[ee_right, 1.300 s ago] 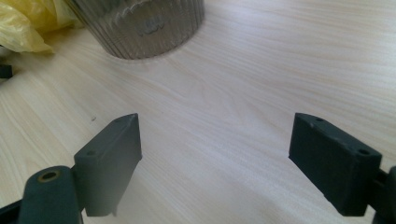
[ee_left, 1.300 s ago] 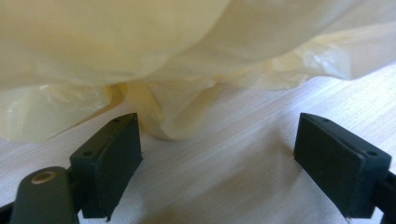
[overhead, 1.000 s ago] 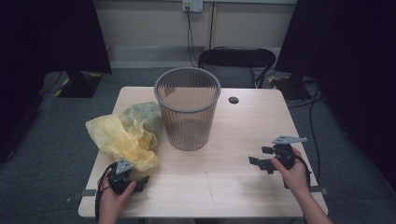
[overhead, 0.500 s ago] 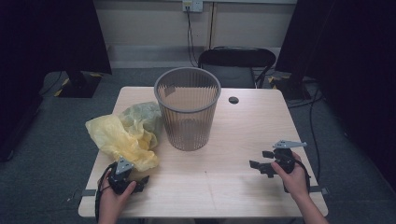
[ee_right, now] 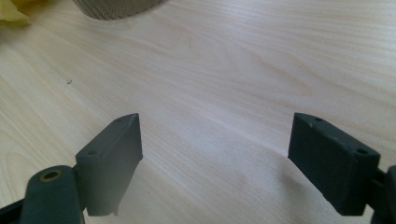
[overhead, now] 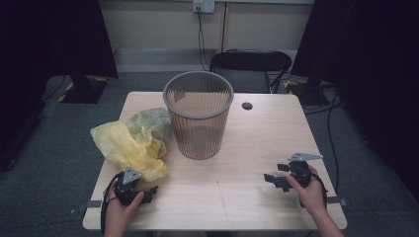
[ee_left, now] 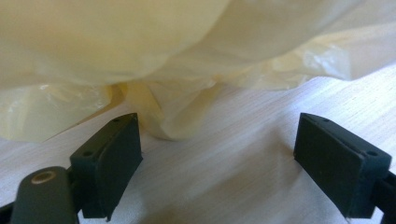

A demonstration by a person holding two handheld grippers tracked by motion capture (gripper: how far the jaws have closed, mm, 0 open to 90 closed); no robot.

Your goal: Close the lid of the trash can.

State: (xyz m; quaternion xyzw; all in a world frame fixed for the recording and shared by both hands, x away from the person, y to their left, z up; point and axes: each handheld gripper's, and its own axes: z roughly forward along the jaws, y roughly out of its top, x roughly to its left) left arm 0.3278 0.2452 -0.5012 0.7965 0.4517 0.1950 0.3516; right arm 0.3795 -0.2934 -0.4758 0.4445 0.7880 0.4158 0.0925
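One crumpled yellow plastic bag lies at the table's left edge, touching a single grey mesh wastebasket — no lettering is legible on either. The left hand-held gripper rests just short of the bag, jaws wide and empty. The right hand-held gripper, equally wide and empty, sits over bare wood well apart — a black chair stands behind.

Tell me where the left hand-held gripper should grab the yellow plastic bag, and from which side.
Probably the bunched fold of the yellow plastic bag hanging down to the table, straight ahead of the left hand-held gripper. Come in low and level from the person's side. That fold is narrow and gathered, so the open jaws can close across it, whereas the puffed sheet above is too broad and loose.
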